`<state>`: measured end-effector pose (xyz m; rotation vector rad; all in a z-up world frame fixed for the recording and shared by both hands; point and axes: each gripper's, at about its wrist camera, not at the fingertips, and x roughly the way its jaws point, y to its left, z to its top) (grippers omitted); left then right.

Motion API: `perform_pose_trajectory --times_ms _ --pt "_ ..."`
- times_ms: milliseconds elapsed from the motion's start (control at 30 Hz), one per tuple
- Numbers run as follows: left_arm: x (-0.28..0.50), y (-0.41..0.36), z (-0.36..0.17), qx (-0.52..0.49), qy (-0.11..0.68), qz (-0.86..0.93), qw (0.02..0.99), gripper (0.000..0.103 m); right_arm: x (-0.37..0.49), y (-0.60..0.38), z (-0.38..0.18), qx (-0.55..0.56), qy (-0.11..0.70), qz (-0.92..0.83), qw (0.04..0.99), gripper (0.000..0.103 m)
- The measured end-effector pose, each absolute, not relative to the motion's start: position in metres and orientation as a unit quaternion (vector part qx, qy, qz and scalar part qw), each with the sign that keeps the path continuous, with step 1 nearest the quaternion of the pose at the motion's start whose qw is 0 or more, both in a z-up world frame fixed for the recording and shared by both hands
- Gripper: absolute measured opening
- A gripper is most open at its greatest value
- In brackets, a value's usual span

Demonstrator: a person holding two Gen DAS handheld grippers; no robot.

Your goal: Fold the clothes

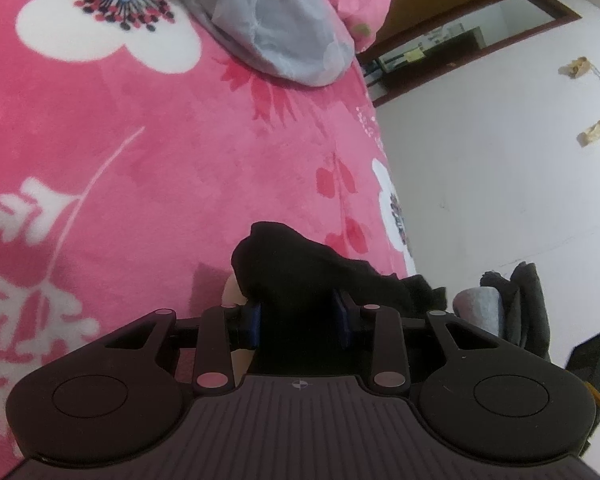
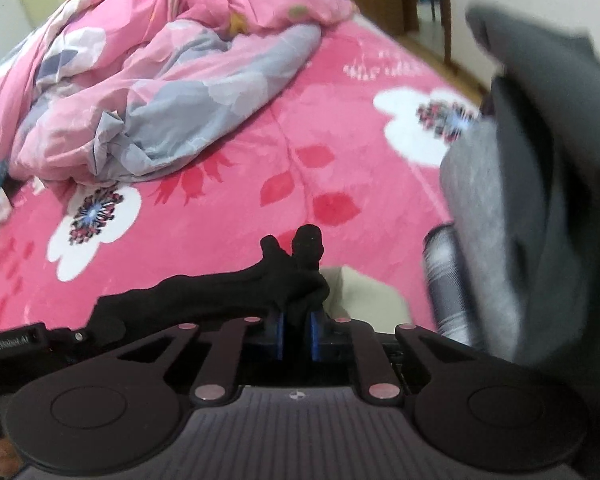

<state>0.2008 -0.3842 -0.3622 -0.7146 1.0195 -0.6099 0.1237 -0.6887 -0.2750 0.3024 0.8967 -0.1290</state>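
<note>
A black garment is bunched up over the pink flowered blanket near the bed's edge. In the left wrist view my left gripper is shut on it, and the cloth fills the gap between the blue pads. In the right wrist view my right gripper is shut on another part of the black garment, pinched between narrowly set blue pads. From there the cloth stretches left in a band above the blanket.
A crumpled pink and grey duvet lies at the far side of the bed. The bed's edge drops to a pale floor with a wooden door frame beyond. A person's grey sleeve and dark clothing fill the right.
</note>
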Motion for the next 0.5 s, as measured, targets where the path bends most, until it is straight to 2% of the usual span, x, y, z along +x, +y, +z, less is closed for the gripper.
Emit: perform_pose_trajectory --times_ms 233,367,433,500 --pt "0.207 -0.392 -0.360 -0.330 0.467 -0.284 0.769 0.032 0.119 -0.683 -0.264 0.095 0.411 -0.081 0.903 0.012" --pt "0.209 -0.394 -0.361 -0.323 0.470 -0.283 0.771 0.032 0.125 -0.678 -0.276 0.059 0.418 -0.090 0.902 0.013" --pt "0.209 -0.394 -0.362 -0.320 0.473 -0.282 0.771 0.032 0.132 -0.671 -0.293 0.018 0.440 -0.090 0.893 0.021" --pt "0.210 -0.394 -0.363 -0.317 0.477 -0.280 0.770 0.033 0.135 -0.668 -0.301 -0.006 0.451 -0.096 0.887 0.041"
